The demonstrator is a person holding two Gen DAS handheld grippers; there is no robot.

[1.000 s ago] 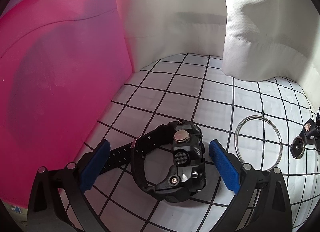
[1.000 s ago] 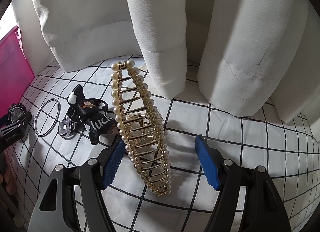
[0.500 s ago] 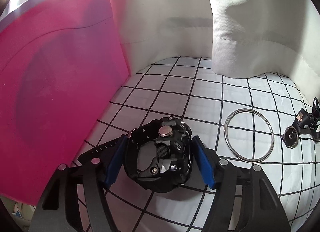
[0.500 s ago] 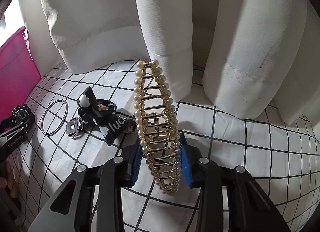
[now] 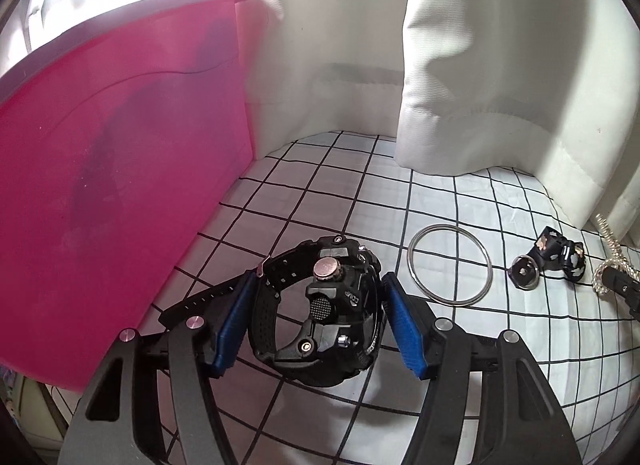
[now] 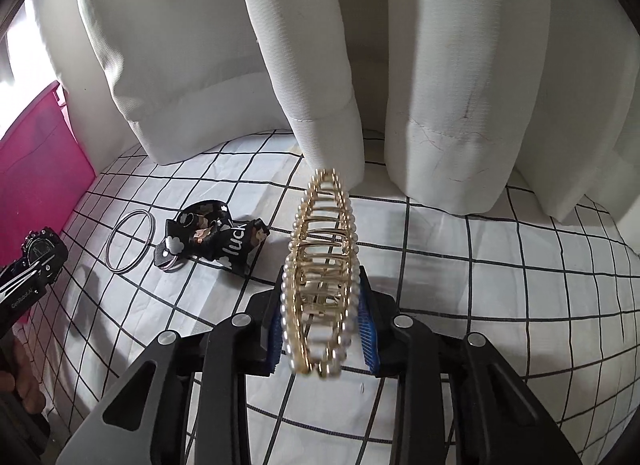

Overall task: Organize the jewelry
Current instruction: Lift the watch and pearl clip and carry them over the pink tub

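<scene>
My left gripper (image 5: pixel 320 319) is shut on a black watch (image 5: pixel 320 313) and holds it above the checked cloth, beside the pink bin (image 5: pixel 112 169). My right gripper (image 6: pixel 320 325) is shut on a gold pearl hair claw (image 6: pixel 320 277), which stands upright between the blue pads, lifted off the cloth. A silver bangle (image 5: pixel 450 265) lies on the cloth right of the watch; it also shows in the right wrist view (image 6: pixel 129 243). A black printed strap with a metal ring (image 6: pixel 212 239) lies between bangle and claw, also seen in the left wrist view (image 5: pixel 556 257).
The white cloth with black grid lines (image 6: pixel 500 285) covers the surface. White curtains (image 6: pixel 320 65) hang along the back. The pink bin also shows in the right wrist view (image 6: pixel 36 169), at the far left. The left gripper with the watch (image 6: pixel 36 261) shows at the left edge.
Both grippers closed on their items, the left on the watch, the right on the hair claw. Both then lifted off the cloth, the claw turning upright.
</scene>
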